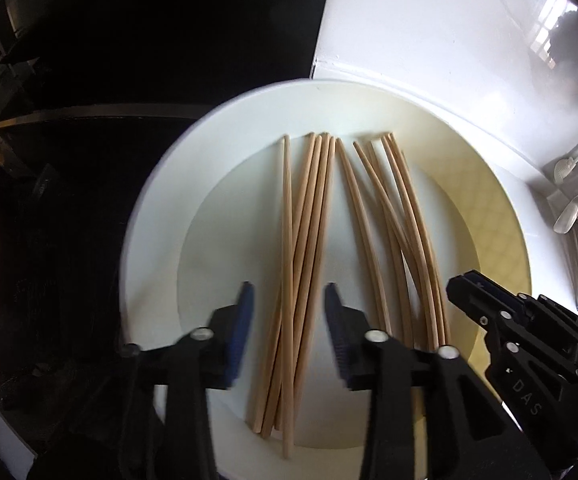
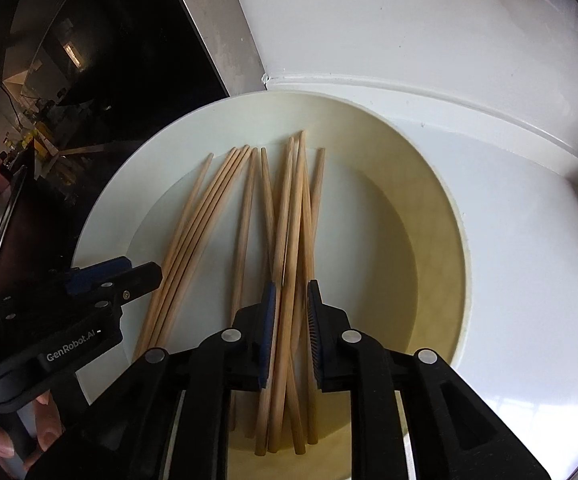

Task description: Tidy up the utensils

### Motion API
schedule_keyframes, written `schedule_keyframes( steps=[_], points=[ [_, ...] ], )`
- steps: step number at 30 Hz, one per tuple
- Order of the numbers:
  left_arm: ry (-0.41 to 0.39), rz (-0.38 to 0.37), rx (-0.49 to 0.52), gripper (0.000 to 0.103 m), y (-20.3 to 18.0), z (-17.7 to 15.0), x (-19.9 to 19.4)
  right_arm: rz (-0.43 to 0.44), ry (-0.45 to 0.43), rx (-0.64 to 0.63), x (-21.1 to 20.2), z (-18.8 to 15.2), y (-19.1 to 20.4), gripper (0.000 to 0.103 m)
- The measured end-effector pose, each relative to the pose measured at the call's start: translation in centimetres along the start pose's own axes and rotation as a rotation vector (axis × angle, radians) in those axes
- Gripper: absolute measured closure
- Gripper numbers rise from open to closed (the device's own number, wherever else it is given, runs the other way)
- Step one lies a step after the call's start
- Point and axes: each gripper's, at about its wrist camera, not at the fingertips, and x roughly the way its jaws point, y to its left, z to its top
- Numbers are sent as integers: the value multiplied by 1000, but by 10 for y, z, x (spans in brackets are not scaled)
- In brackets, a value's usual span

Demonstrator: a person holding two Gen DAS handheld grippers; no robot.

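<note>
Both grippers were over the round white shallow plate, pointing steeply down at the loose pile of plain light-wood chopsticks lying on it.

Left gripper: black frame, blue pads, jaws apart at a moderate width. The left-hand bundle of chopsticks ran up between the fingers. Pads did not appear to press on any stick, so nothing was held.

Right gripper: jaws narrow, a small gap. A few sticks of the right-hand bundle passed through that gap. The wood sat close to the pads, but I couldn't tell whether they actually clamped it.

Chopsticks: all on the plate's flat centre, running roughly front to back, fanned into two loose bundles that crossed near the front rim. Tips reached toward the back rim, butt ends toward the front rim under the grippers.

The plate sat on a glossy white countertop, its left rim near the counter's left edge, against a dark glass surface. At the counter's far right edge, white spoons showed in a holder, too small to detail.

A person's fingers wrapped the left gripper's handle.
</note>
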Motion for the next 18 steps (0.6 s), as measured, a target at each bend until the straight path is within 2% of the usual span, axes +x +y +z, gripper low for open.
schedule_keyframes(
  steps=[5, 9, 11, 13, 18],
  points=[
    [-75, 24, -7, 27, 3, -7, -31, -3, -40, 13, -27, -7, -4, 73],
    [-83, 28, -16, 25, 0, -10, -49, -3, -66, 17, -48, -13, -4, 63],
    [-94, 35, -16, 21, 1, -18, -60, -5, -78, 12, -59, -17, -2, 60],
    [-107, 44, -22, 19, 3, -22, -68, -16, -86, 6, -67, -20, 0, 53],
    [-133, 61, -39, 14, -1, -32, -92, -52, -92, 1, -90, -32, 0, 50]
  ],
)
